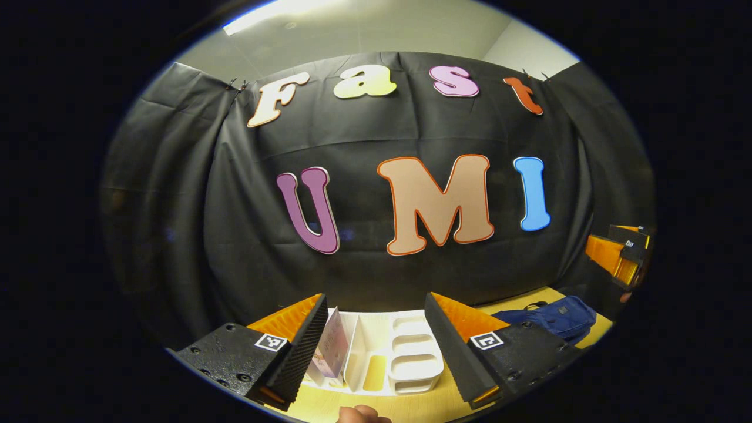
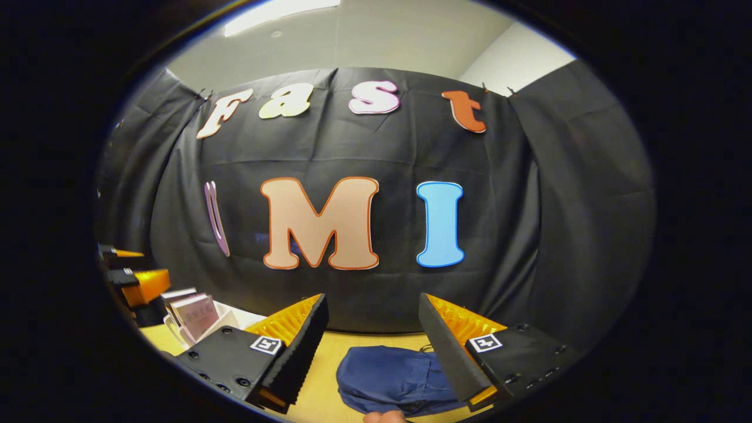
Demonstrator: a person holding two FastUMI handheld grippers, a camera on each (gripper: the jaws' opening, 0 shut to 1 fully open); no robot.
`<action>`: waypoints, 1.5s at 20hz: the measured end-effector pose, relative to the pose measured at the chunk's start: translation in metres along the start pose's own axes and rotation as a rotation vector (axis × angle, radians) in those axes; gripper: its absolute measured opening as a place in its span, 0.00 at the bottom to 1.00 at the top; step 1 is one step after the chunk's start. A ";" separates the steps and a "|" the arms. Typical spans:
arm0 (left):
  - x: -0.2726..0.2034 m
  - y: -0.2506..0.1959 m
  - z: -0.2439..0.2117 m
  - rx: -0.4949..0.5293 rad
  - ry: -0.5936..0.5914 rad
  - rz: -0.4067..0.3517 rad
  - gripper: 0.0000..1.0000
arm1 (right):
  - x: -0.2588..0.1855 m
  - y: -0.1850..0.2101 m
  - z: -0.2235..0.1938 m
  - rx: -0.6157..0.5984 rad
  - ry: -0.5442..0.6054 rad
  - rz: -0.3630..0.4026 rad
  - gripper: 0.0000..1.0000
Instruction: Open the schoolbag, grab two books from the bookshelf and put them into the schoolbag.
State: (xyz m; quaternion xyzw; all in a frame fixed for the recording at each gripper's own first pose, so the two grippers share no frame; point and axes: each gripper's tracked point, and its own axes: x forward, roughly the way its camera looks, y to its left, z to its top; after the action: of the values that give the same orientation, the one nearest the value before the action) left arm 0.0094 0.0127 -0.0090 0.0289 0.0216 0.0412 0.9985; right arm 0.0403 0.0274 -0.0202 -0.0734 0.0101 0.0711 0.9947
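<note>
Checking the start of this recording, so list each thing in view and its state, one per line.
Schoolbag: lying on the table, looks closed.
Books: standing upright in the bookshelf.
Bookshelf: on the table, right-hand compartments empty.
Left tongs: open, holding nothing, facing the bookshelf.
Right tongs: open, holding nothing, above the schoolbag.

The left gripper's finger (image 1: 296, 346) hides part of the books (image 1: 331, 351) (schoolbag (image 2: 390, 380) zipper unclear)

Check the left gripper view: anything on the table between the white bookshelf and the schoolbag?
Apart from the left hand-held gripper's own finger crossing in front, just bare wooden table shows between bookshelf and blue schoolbag.
</note>
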 end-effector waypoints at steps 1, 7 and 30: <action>0.002 0.002 -0.002 0.002 0.010 0.005 0.97 | 0.004 0.004 -0.008 -0.042 0.012 0.018 0.99; 0.003 0.018 -0.008 0.001 0.026 0.052 0.97 | 0.023 0.021 -0.083 -0.256 0.111 0.114 1.00; -0.030 0.089 -0.049 -0.119 0.159 0.246 0.97 | 0.081 0.028 -0.369 -0.844 0.714 0.378 0.75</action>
State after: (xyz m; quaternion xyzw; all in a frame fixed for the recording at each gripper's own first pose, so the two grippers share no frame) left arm -0.0298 0.1012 -0.0518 -0.0314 0.0941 0.1665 0.9810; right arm 0.1129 0.0115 -0.3911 -0.4796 0.3286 0.2162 0.7844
